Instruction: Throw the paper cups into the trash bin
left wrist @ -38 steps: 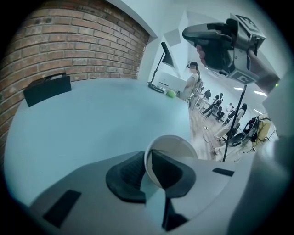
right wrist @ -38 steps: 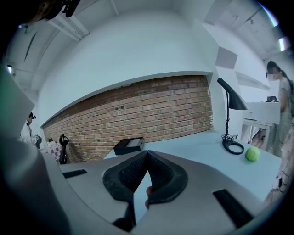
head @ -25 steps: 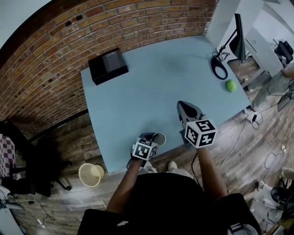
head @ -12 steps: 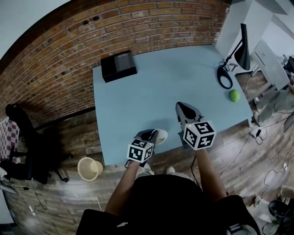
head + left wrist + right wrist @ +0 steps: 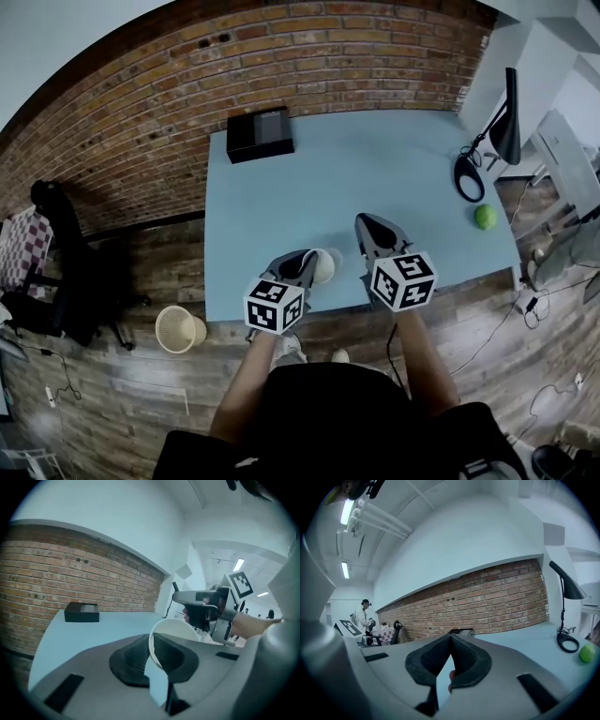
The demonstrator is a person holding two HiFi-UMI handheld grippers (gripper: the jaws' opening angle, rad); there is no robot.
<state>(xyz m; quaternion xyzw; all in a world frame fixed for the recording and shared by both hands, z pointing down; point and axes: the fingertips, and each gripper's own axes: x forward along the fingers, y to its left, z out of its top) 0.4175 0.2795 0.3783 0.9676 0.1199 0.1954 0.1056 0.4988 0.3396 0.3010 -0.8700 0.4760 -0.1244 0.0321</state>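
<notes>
A white paper cup [image 5: 324,266] is pinched by its wall in my left gripper [image 5: 309,264], above the near edge of the light blue table [image 5: 375,169]. In the left gripper view the cup's round rim [image 5: 176,629] rises between the dark pads, mouth tipped sideways, and my left gripper [image 5: 153,638] is shut on it. My right gripper [image 5: 367,226] hovers over the table just right of the cup, also visible as the right gripper [image 5: 202,606] beyond the cup. Its jaws meet with nothing between them [image 5: 450,638]. A cream trash bin [image 5: 178,330] stands on the wooden floor, left of the table.
A black box [image 5: 260,134] sits at the table's far left corner by the brick wall. A black desk lamp [image 5: 507,120] and a green ball [image 5: 485,217] are at the right end. A dark chair [image 5: 66,253] stands left of the bin. A person [image 5: 362,615] is far off.
The left gripper has kept hold of the cup and carried it slightly up and left; the head view has swung so the table sits further right. The right gripper stays shut beside it.
</notes>
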